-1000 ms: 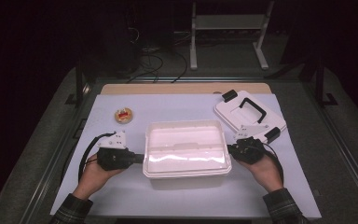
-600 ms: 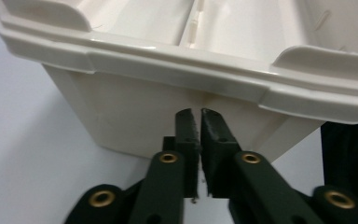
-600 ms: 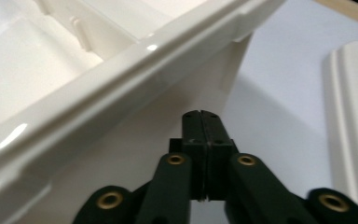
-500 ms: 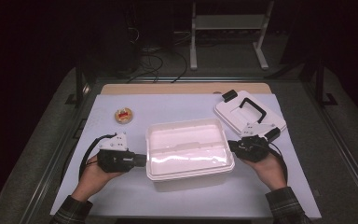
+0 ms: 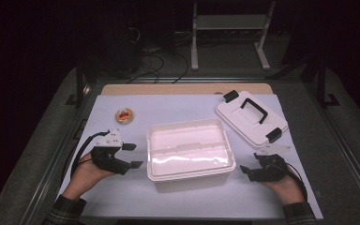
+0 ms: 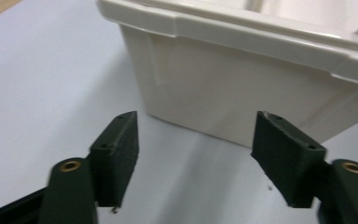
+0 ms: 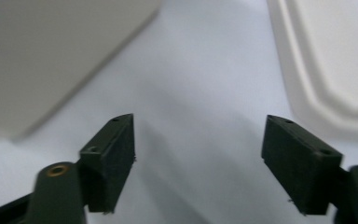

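The white plastic tub [image 5: 191, 152] stood lidless and empty at the middle of the bench [image 5: 122, 206], its lid [image 5: 251, 116] lying apart behind-right. The left gripper [image 5: 132, 155] and right gripper [image 5: 244, 172] had just been opening, released, nothing between their jaws, flanking the tub.

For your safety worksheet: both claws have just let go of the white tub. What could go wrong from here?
1. The left claw sits close to the tub; its jaws, just opened with nothing between them, might nudge it.
2. The right claw lies between tub and lid and could bump either.
3. The small dish stands unguarded near the left hand.
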Demonstrator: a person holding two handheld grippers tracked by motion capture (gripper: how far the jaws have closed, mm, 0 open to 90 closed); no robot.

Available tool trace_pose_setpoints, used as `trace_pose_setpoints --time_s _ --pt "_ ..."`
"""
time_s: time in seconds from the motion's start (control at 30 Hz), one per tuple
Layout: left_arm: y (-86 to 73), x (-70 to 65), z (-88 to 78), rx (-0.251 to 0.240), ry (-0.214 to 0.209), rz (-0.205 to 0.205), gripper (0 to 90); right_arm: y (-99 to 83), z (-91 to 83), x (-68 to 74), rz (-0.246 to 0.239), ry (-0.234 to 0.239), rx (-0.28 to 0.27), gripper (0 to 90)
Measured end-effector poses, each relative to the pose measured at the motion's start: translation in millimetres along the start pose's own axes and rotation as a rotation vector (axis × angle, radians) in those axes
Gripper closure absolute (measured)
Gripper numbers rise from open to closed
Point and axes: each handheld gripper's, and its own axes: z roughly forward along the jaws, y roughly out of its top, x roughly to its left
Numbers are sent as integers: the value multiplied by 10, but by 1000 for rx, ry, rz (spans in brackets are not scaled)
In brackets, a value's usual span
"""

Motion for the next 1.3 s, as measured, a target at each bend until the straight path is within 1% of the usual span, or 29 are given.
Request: trace_pose_setpoints --time_s 0.1,0.13,0.17,0.2,0.27,0.37,0.5,0.57,0.73,0.87,0.97,1.0,1.03,1.17,1.2,1.3 --pt "51 16 -58 -2 -2 -4 252 -122 29 8 15 -6 15 182" --pt "51 16 -58 -2 -2 -4 247 -122 29 8 15 -6 15 182" --pt "93 24 -91 0 -2 -3 246 -196 26 -1 37 -2 -34 181" --pt "126 28 -115 1 -3 5 246 -205 24 4 40 -3 -39 180" --pt "184 29 -142 -2 -5 2 245 -204 26 3 39 -4 -37 179" --pt "276 24 -160 1 -6 16 239 -206 28 0 39 -3 -39 179" --pt "399 11 -152 13 -8 36 224 -207 28 0 39 -3 -39 179" --pt "481 2 -147 29 -11 54 216 -206 29 -1 39 -2 -39 178" --pt "665 -7 -111 38 -34 68 203 -207 29 -2 40 -1 -40 178" --pt "818 -15 -57 60 -51 75 196 -207 29 -2 40 -1 -40 178" --pt "940 -13 24 82 -74 84 196 -208 29 -3 40 -1 -40 179" --pt "940 -13 24 82 -74 84 196 -208 29 -3 40 -1 -40 179" --pt "1008 -16 77 97 -86 88 197 -208 29 -3 41 -1 -40 178" --pt "1147 -40 153 126 -105 110 200 -207 29 -4 42 0 -40 178" --pt "1196 -43 173 135 -112 127 202 -207 29 -4 42 0 -40 178" --pt "1290 -69 220 143 -128 136 205 -207 29 -3 42 0 -40 178"
